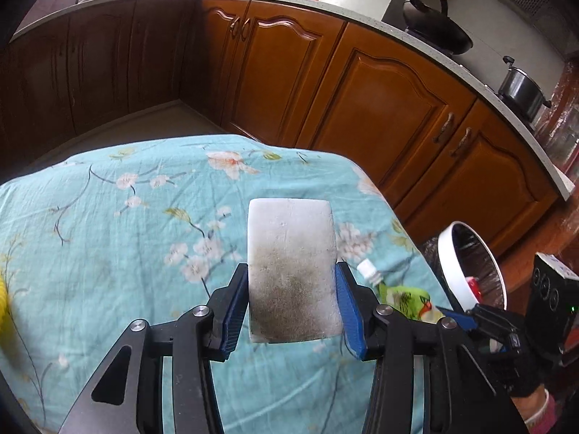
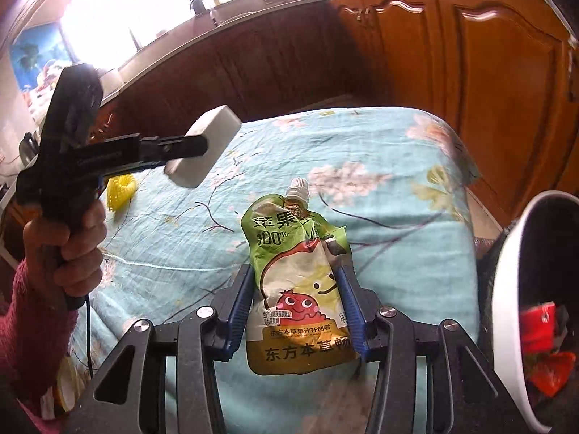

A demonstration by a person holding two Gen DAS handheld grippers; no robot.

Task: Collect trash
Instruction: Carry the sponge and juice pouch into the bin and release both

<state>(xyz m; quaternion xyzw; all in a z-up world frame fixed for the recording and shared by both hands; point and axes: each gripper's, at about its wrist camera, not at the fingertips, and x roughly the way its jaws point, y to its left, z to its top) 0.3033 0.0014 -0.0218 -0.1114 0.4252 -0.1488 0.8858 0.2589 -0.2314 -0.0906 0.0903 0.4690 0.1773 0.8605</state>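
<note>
A white foam block (image 1: 289,246), grey with dirt on its near half, is clamped between the blue pads of my left gripper (image 1: 291,271), which is shut on it above the table. From the right wrist view the same block (image 2: 210,137) sticks out of the left gripper (image 2: 197,146), held by a hand (image 2: 68,246) in a red sleeve. My right gripper (image 2: 296,271) is shut on a green apple-juice pouch (image 2: 293,253) with a white cap, spout pointing away. The pouch (image 1: 409,298) also shows at the lower right of the left wrist view.
The table wears a teal floral cloth (image 1: 126,235). A white-rimmed bin (image 2: 514,289) with a dark liner and red wrappers inside stands off the table's right edge. A yellow ridged item (image 2: 121,191) lies on the cloth at the left. Wooden kitchen cabinets (image 1: 380,108) run behind.
</note>
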